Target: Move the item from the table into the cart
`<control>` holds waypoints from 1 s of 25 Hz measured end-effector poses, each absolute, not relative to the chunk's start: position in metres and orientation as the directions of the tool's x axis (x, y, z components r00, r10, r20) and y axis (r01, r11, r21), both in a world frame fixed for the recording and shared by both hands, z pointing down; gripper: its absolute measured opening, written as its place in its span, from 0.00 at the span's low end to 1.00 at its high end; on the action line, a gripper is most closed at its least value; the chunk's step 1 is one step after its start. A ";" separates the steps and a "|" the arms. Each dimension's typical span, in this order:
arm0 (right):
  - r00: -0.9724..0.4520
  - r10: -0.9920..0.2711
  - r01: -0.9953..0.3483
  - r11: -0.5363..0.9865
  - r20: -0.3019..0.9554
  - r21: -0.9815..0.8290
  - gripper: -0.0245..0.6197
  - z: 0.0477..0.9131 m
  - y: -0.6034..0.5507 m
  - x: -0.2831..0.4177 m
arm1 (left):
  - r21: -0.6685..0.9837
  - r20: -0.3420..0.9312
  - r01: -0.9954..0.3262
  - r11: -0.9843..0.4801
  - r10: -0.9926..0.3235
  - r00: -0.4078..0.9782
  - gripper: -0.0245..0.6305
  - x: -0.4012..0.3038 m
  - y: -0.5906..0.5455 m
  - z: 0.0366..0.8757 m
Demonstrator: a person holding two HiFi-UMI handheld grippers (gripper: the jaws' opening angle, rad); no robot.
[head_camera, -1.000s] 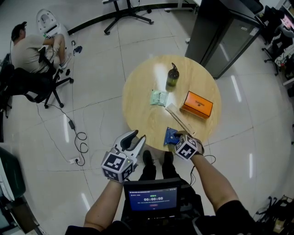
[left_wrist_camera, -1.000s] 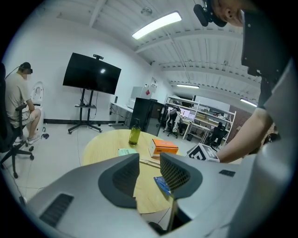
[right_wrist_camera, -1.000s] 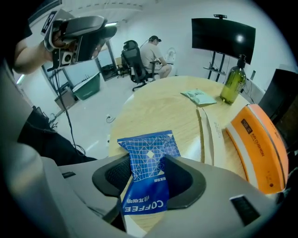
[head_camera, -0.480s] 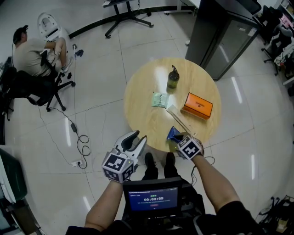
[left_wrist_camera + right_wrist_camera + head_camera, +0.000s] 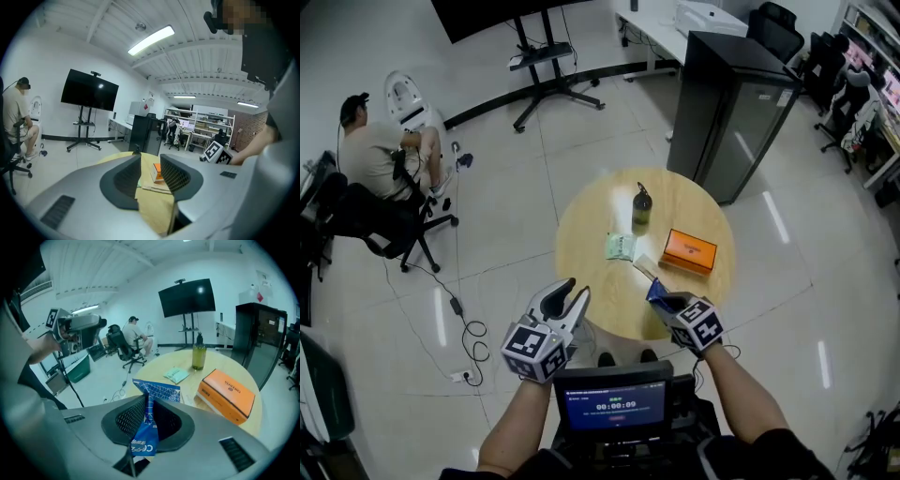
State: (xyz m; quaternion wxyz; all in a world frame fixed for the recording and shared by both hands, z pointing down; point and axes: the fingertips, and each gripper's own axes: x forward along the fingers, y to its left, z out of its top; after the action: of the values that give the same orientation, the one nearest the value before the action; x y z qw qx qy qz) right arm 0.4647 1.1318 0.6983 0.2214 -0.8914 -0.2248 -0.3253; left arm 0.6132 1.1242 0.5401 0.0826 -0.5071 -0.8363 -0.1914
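My right gripper (image 5: 667, 302) is shut on a blue packet (image 5: 657, 291), held above the near edge of the round wooden table (image 5: 600, 281). Its jaws have just been closing with the packet between them. In the right gripper view the blue packet (image 5: 157, 391) stands up out of the right gripper (image 5: 149, 413), pinched between the pads. My left gripper (image 5: 567, 293) hovers off the table's near left edge, open. The left gripper (image 5: 150, 171) has nothing between its fingers.
On the table lie an orange box (image 5: 690, 251), a green bottle (image 5: 642, 207), a pale green packet (image 5: 620, 247) and a flat pale strip (image 5: 645, 266). A seated person (image 5: 370, 155) is far left, a black cabinet (image 5: 731, 103) behind the table, and cables (image 5: 464, 319) run across the floor.
Both grippers have risen. The right one has closed on the blue packet and lifted it off the table's near edge.
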 end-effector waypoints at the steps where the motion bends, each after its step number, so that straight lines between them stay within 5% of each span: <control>1: 0.705 0.282 0.549 -0.798 0.651 -0.250 0.10 0.680 1.134 0.465 | 0.232 0.315 0.879 0.417 0.822 -0.474 0.26 0.613 1.125 0.528; 14: 0.840 0.449 0.521 -0.824 0.303 -0.222 0.10 0.465 1.117 0.449 | 0.164 0.145 0.883 0.440 0.874 -0.463 0.05 0.609 1.101 0.423; 25: 0.807 0.584 0.590 -0.801 0.085 -0.104 0.10 0.364 1.133 0.393 | 0.113 0.065 0.826 0.553 0.825 -0.561 0.04 0.550 1.124 0.379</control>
State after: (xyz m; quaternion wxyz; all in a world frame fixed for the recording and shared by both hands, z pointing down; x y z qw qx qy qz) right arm 0.3926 1.1326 0.3637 0.0627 -0.9485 -0.3095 -0.0242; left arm 0.5500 1.1237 0.3792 0.0024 -0.4683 -0.8811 -0.0652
